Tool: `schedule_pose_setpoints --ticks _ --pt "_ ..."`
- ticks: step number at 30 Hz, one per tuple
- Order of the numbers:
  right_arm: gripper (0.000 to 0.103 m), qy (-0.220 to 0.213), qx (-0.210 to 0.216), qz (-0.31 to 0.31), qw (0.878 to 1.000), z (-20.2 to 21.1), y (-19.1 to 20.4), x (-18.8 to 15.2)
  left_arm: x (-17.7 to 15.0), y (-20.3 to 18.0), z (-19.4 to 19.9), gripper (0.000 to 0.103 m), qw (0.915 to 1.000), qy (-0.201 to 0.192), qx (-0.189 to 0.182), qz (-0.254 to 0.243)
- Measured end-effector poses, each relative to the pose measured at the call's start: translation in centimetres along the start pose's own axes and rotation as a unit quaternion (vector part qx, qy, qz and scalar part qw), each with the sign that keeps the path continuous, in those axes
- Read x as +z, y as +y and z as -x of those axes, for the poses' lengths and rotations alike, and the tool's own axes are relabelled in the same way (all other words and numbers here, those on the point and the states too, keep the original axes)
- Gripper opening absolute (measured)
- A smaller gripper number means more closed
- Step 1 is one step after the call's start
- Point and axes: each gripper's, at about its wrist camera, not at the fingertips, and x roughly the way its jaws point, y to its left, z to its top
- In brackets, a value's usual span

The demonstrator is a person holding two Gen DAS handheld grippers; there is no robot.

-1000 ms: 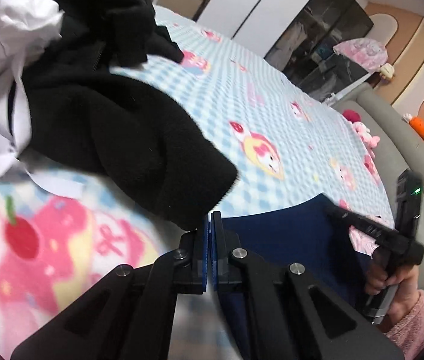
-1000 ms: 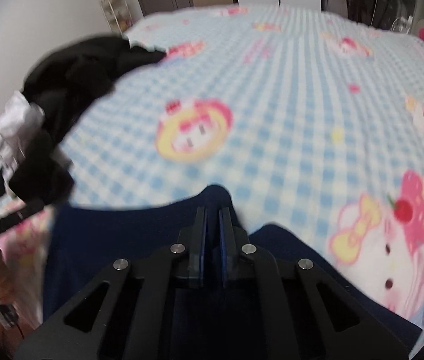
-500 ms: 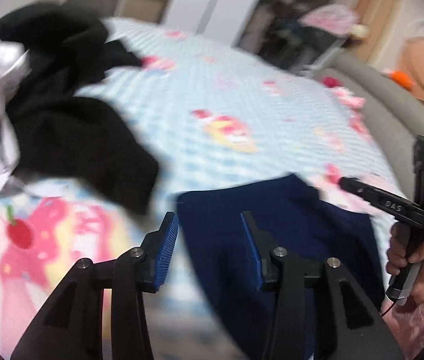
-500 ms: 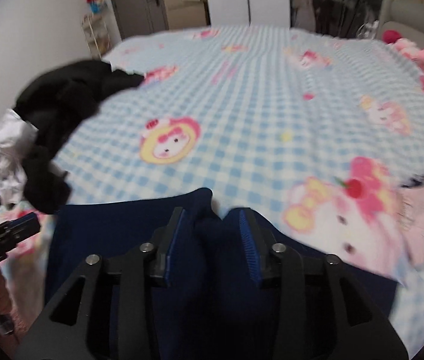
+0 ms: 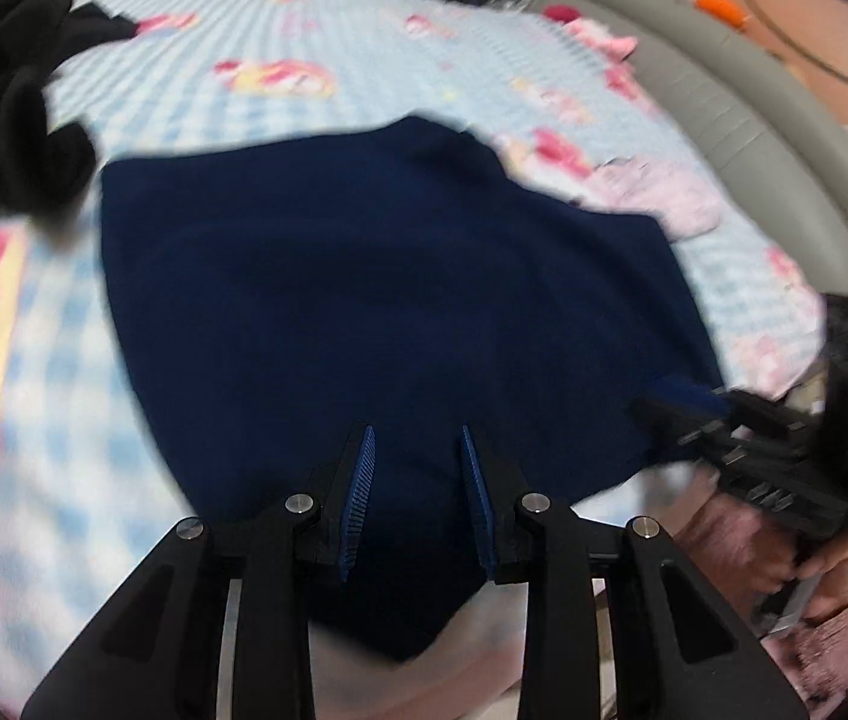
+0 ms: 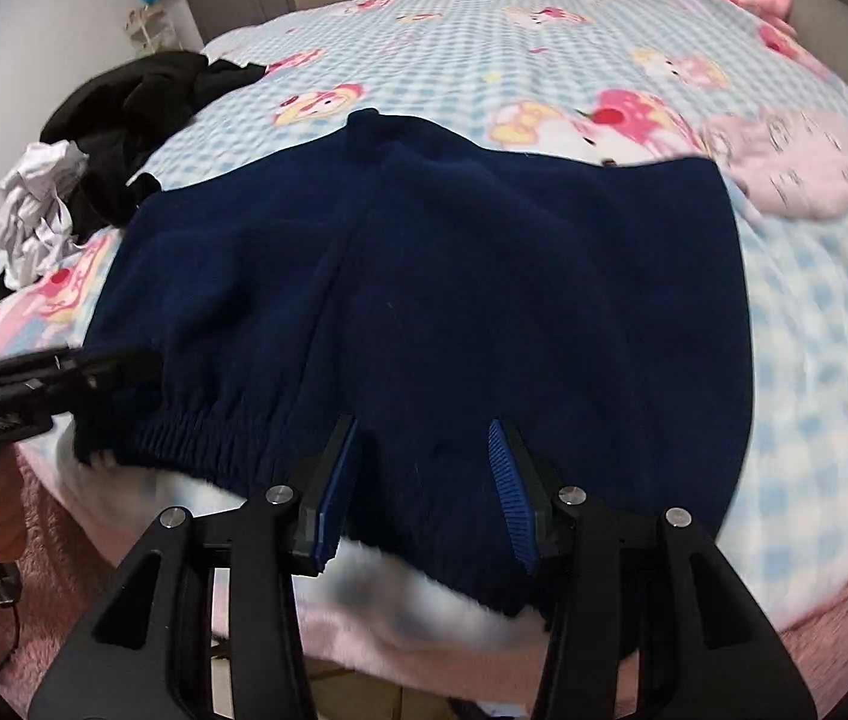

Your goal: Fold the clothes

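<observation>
A navy blue fleece garment (image 6: 454,300) lies spread on the checked bed cover, its elastic waistband (image 6: 183,432) at the near edge of the bed. It also shows in the left wrist view (image 5: 363,300). My left gripper (image 5: 414,450) is open and empty above the garment's near edge. My right gripper (image 6: 424,438) is open and empty above the waistband side. The right gripper shows in the left wrist view (image 5: 682,414) at the garment's right corner. The left gripper shows in the right wrist view (image 6: 63,366) at the garment's left corner.
A pile of black clothes (image 6: 129,102) and a white garment (image 6: 39,204) lie at the left. A folded pink garment (image 6: 808,174) lies at the right. A grey padded headboard (image 5: 724,96) runs along the far right. The pink blanket edge (image 6: 123,552) hangs in front.
Both grippers let go of the navy garment, opened, and pulled back toward the near edge of the bed. The garment now lies spread flat.
</observation>
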Motion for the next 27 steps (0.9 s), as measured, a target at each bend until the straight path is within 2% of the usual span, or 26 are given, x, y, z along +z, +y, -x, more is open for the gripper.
schedule_pose_setpoints --ticks 3,5,7,9,11,15,18,20,25,27 --pt "0.045 -0.010 0.004 -0.002 1.000 1.1 -0.3 -0.7 -0.9 -0.1 1.2 0.032 0.9999 -0.012 0.005 -0.002" --pt "0.045 -0.039 0.024 -0.010 0.999 2.5 -0.5 -0.8 -1.0 -0.9 2.1 0.032 0.9992 -0.036 0.001 -0.018" --pt "0.047 -0.067 0.038 -0.024 0.997 3.5 -1.1 -0.8 -0.9 -1.8 2.1 0.032 0.9986 -0.043 -0.008 -0.030" --pt "0.051 -0.063 0.011 -0.034 0.997 3.0 -1.8 -0.6 -0.9 -2.2 0.8 0.032 0.9993 -0.023 0.002 -0.028" --pt "0.048 -0.022 -0.032 -0.025 0.999 1.5 -2.3 -0.9 -0.9 -2.1 -0.4 0.032 0.9996 0.004 0.021 -0.021" --pt "0.049 -0.004 0.017 -0.039 0.999 2.4 -3.1 -2.2 -1.4 -1.5 0.2 0.033 0.9998 0.016 0.013 -0.005" --pt "0.050 -0.028 0.063 -0.067 0.995 4.4 -4.7 -2.8 -0.9 -1.7 0.7 0.034 1.0000 0.006 0.000 -0.007" --pt "0.051 -0.057 0.069 -0.095 0.992 5.5 -6.5 -1.8 -0.2 -2.2 0.9 0.034 0.9999 0.002 -0.004 -0.013" --pt "0.052 -0.082 0.006 -0.115 0.990 5.3 -11.4 3.1 3.5 -4.8 -0.5 0.035 0.9985 -0.005 -0.012 -0.053" --pt "0.052 -0.086 0.002 -0.132 0.987 4.2 -13.2 5.3 5.2 -5.9 -1.1 0.036 0.9977 -0.010 -0.008 -0.067"
